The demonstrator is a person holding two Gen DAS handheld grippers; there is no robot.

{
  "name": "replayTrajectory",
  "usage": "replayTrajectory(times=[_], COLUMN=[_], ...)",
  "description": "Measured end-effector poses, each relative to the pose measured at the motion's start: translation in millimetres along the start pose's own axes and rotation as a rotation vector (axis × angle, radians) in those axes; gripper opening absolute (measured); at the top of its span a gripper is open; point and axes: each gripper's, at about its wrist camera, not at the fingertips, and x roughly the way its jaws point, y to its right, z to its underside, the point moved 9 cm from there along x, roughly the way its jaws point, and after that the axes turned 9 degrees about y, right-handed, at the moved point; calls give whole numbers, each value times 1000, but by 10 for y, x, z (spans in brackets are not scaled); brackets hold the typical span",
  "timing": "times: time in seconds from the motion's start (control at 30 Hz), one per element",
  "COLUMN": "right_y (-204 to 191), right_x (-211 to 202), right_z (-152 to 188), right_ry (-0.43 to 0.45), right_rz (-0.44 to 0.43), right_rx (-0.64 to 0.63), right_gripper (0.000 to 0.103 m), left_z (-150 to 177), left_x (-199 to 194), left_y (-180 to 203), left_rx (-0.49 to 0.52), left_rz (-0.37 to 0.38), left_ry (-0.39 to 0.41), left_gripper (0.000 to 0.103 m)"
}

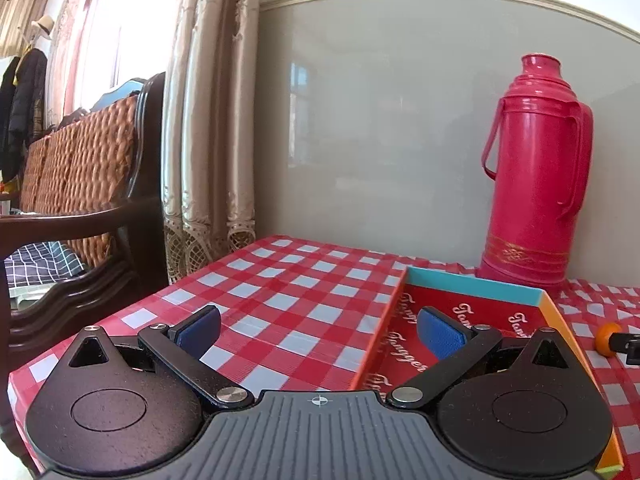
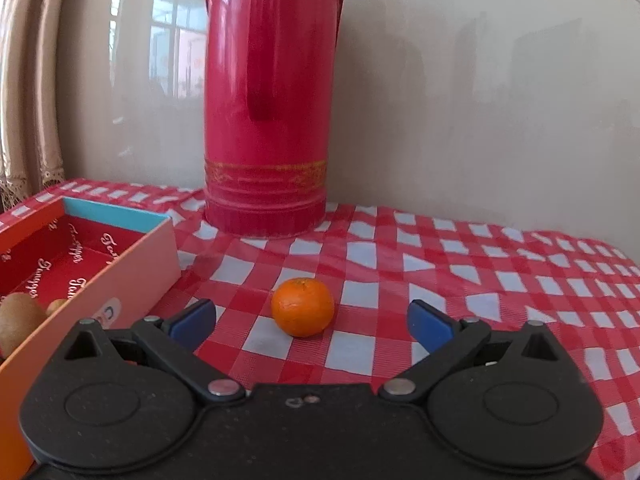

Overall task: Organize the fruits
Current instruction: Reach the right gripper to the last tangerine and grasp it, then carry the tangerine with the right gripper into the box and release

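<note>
A small orange mandarin (image 2: pixel 303 306) lies on the red checked tablecloth, between and just beyond the blue pads of my right gripper (image 2: pixel 311 322), which is open and empty. An open orange box with a red printed lining (image 2: pixel 120 264) stands to its left; a brown kiwi (image 2: pixel 18 320) and another small brownish fruit (image 2: pixel 58 306) lie in its near end. My left gripper (image 1: pixel 319 334) is open and empty, over the box's left wall (image 1: pixel 384 316). The mandarin shows at the right edge of the left wrist view (image 1: pixel 606 338), next to the right gripper's fingertip (image 1: pixel 628 346).
A tall pink-red thermos flask (image 1: pixel 534 168) (image 2: pixel 268 100) stands against the grey wall behind the box and the mandarin. A dark wooden chair with a woven back (image 1: pixel 92 168) stands left of the table, by the curtains (image 1: pixel 208 120). The table's left edge (image 1: pixel 120 312) is close.
</note>
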Motion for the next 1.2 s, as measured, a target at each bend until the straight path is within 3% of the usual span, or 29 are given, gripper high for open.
replayTrajectory(times=[0.27,0.33,0.43,0.6,0.87,1.2], right_y=[-72,-96,-79,-236,-895,-1570], right_x=[333,416,388,73,-671,-1022], right_z=[76,128,89,-95,-384,-230], right_ry=[-100,-139,-126,-47,82,54], right_rz=[-9,-13,-31,-59,-208,-327], right_rx=[12,12,82,73,19,-16], right_gripper=[72,32,31,31,32,34], left_z=[9,12,8,-4,-14,75], left_x=[127,158,174,92,-292,-683], left_y=[-157,-190,-212,-187,-219,-249], left_rx=[-20,-23,-45,-47,-29,24], left_rz=[-17,-23,-22,-2,6,32], left_ry=[-9,-12,-18,-19,-7,-14], left_gripper=[103,103,103,103,103,103])
